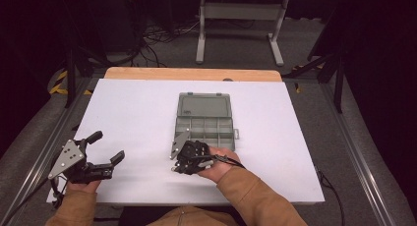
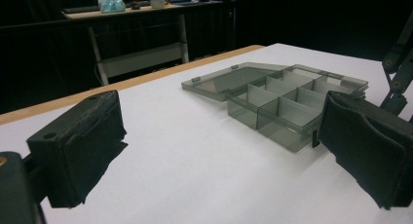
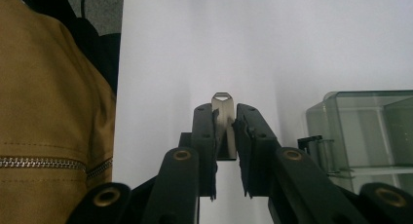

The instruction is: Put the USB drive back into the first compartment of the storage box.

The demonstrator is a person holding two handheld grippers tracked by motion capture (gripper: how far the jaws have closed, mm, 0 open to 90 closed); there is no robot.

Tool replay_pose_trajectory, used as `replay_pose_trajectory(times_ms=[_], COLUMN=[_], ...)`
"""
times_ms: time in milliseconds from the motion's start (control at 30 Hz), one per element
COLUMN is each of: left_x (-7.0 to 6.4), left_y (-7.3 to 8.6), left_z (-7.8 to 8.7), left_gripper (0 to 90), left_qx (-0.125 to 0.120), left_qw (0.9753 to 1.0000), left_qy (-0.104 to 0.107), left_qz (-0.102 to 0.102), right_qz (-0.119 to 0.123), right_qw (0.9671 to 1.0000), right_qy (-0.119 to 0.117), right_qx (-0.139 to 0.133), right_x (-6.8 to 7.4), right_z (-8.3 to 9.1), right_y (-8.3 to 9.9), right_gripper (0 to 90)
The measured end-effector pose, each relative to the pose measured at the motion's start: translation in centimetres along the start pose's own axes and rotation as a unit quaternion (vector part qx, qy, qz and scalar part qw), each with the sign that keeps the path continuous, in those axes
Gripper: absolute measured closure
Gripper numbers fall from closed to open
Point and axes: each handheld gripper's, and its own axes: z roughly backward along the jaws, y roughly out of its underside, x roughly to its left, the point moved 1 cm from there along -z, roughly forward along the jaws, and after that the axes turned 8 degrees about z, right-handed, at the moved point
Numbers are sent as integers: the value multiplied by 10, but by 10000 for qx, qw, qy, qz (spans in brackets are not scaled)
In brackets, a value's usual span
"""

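Item: compartment box (image 1: 205, 120), lid open, on white counter (image 1: 123, 113); small metal piece (image 3: 223, 118) held in right gripper (image 1: 184, 156).

I logged the box as smoky translucent plastic, rectangular, its lid laid flat on the far side and its tray split by thin straight dividers into small cells; as far as I could see the cells were empty, probably opened that way to take parts. It sat near the counter's middle. My right gripper lay just beside the box's near left corner, its jaws closed narrow on a slim, flat, dull-grey metal piece with a faceted tip, standing upright between the black pads. I judged it was held there for loading. My left gripper (image 1: 104, 156) rested well apart at the near left, jaws spread wide, nothing between its matte, rough-edged pads (image 2: 80, 146).
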Motion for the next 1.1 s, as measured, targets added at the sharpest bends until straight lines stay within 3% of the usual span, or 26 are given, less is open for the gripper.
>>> replay_pose_trajectory(times_ms=[533, 1100], left_x=[0, 2], left_y=[0, 0], left_z=[1, 1], left_gripper=[39, 39], left_qx=[6, 23], left_qw=[10000, 10000], left_qy=[-4, -28], left_qz=[0, -68], right_qz=[-31, -351], right_qw=[9992, 9961], right_qy=[269, 656], right_qx=[-310, -464], right_x=[-17, -40], right_z=[21, 34], right_y=[-5, -2], right_gripper=[794, 793])
